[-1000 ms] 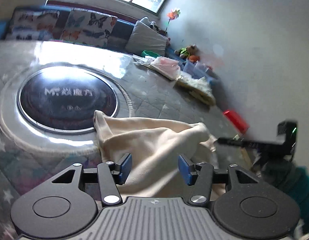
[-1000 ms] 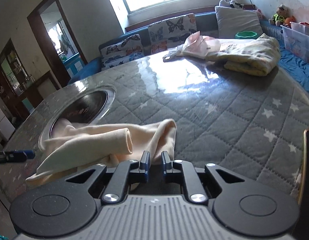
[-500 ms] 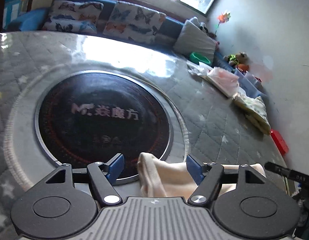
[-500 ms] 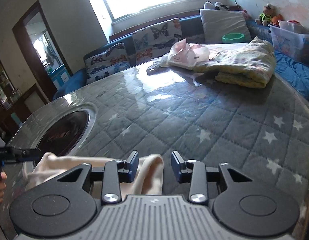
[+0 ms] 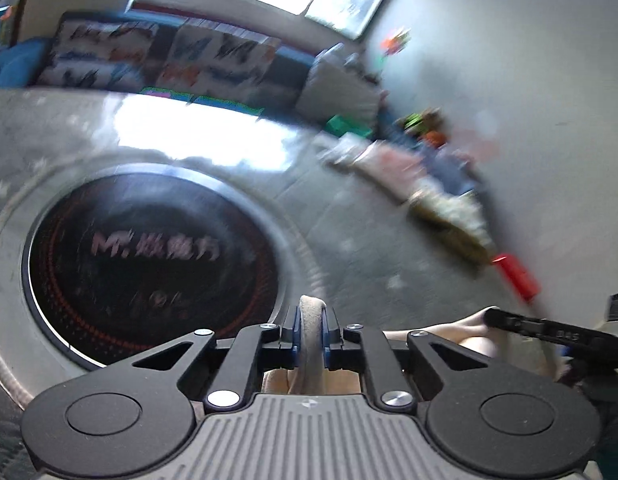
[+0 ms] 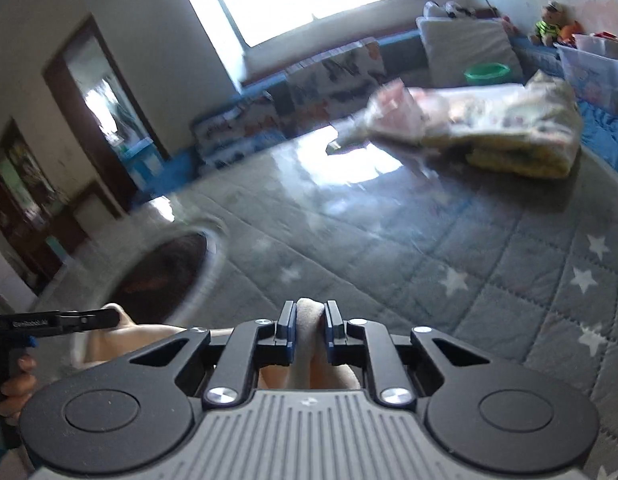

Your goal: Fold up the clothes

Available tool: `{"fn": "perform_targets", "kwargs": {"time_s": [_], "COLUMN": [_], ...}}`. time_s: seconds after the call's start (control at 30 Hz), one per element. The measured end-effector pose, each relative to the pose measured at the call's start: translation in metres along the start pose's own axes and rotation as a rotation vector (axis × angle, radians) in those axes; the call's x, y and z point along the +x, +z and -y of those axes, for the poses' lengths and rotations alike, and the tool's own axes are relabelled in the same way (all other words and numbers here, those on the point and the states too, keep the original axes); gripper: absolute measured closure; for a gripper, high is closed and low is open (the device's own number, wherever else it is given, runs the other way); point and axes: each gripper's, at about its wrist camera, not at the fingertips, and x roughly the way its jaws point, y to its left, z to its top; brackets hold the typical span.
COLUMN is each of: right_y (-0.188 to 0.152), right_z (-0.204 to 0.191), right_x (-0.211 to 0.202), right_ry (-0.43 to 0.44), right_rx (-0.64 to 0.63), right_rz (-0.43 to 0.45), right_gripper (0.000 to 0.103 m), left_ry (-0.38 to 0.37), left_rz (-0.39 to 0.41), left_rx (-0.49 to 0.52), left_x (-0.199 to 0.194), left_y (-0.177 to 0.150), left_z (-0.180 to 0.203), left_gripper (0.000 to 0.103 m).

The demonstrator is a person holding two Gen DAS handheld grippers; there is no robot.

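Observation:
A cream garment [image 5: 441,330] lies at the near edge of the grey quilted table cover [image 6: 509,280]. My left gripper [image 5: 311,326] is closing, its blue pads pressing a rolled fold of the cream garment that sticks up between them. My right gripper [image 6: 310,326] is closing too, and it pinches another fold of the same garment [image 6: 309,310]. Each wrist view shows the other gripper's black finger at the frame's side, reaching onto the cloth. Most of the garment is hidden under the gripper bodies.
A round black inset with a logo [image 5: 149,264] is set in the table on the left. At the far side lie a folded yellowish blanket [image 6: 521,148] and a pink bag [image 6: 393,108]. A red object [image 5: 517,276] sits past the table's right edge. A hand [image 6: 13,384] holds the left tool.
Both grippers opened, slid forward over the garment's far edge, and have now closed on folds of it. The views are blurred by motion.

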Motion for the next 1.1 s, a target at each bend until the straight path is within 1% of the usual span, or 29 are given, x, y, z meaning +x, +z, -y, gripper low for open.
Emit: {"fn": "perform_targets", "kwargs": {"time_s": [0.07, 0.17, 0.27, 0.33, 0.4, 0.53, 0.63, 0.73, 0.77, 0.8, 0.87, 0.93, 1.0, 1.03, 1.1], "right_y": [0.000, -0.007, -0.023, -0.035, -0.048, -0.075, -0.092, -0.098, -0.099, -0.099, -0.097, -0.094, -0.088, -0.085, -0.077], "right_z": [-0.004, -0.009, -0.015, -0.018, -0.020, -0.020, -0.022, -0.022, -0.023, -0.023, -0.023, -0.020, -0.015, -0.012, -0.006], "right_x": [-0.019, -0.047, -0.076, -0.088, -0.099, -0.102, -0.096, -0.091, -0.089, -0.089, -0.092, -0.101, -0.111, -0.115, -0.121], "right_ry": [0.050, 0.108, 0.159, 0.168, 0.170, 0.152, 0.130, 0.132, 0.137, 0.139, 0.146, 0.170, 0.183, 0.181, 0.173], "right_rx": [-0.017, -0.045, -0.108, -0.151, -0.182, -0.215, -0.242, -0.242, -0.247, -0.252, -0.260, -0.246, -0.213, -0.194, -0.150], "right_rz": [0.032, 0.054, 0.050, 0.031, 0.000, -0.091, -0.150, -0.173, -0.184, -0.192, -0.206, -0.205, -0.187, -0.173, -0.140], "right_gripper": [0.090, 0.090, 0.090, 0.090, 0.090, 0.090, 0.090, 0.090, 0.087, 0.085, 0.084, 0.079, 0.073, 0.073, 0.072], "left_ry": [-0.069, -0.162, -0.220, -0.239, -0.232, -0.201, -0.188, -0.169, -0.170, -0.179, -0.180, -0.178, -0.175, -0.167, -0.145], "left_rz": [0.034, 0.061, 0.050, 0.022, -0.028, -0.128, -0.170, -0.201, -0.206, -0.209, -0.204, -0.186, -0.163, -0.146, -0.106], "left_rx": [0.014, 0.058, 0.123, 0.182, 0.226, 0.257, 0.258, 0.263, 0.261, 0.261, 0.264, 0.262, 0.252, 0.232, 0.183], "left_x": [-0.022, -0.054, -0.080, -0.092, -0.097, -0.094, -0.090, -0.088, -0.090, -0.092, -0.099, -0.107, -0.115, -0.118, -0.123], "left_y": [-0.001, -0.013, -0.032, -0.047, -0.062, -0.088, -0.101, -0.110, -0.110, -0.110, -0.109, -0.105, -0.100, -0.096, -0.087], "left_z": [0.004, 0.010, 0.019, 0.024, 0.028, 0.027, 0.025, 0.023, 0.021, 0.019, 0.016, 0.011, 0.005, 0.001, -0.007], "left_gripper": [0.092, 0.092, 0.092, 0.092, 0.092, 0.092, 0.092, 0.092, 0.091, 0.089, 0.086, 0.082, 0.078, 0.073, 0.067]}}
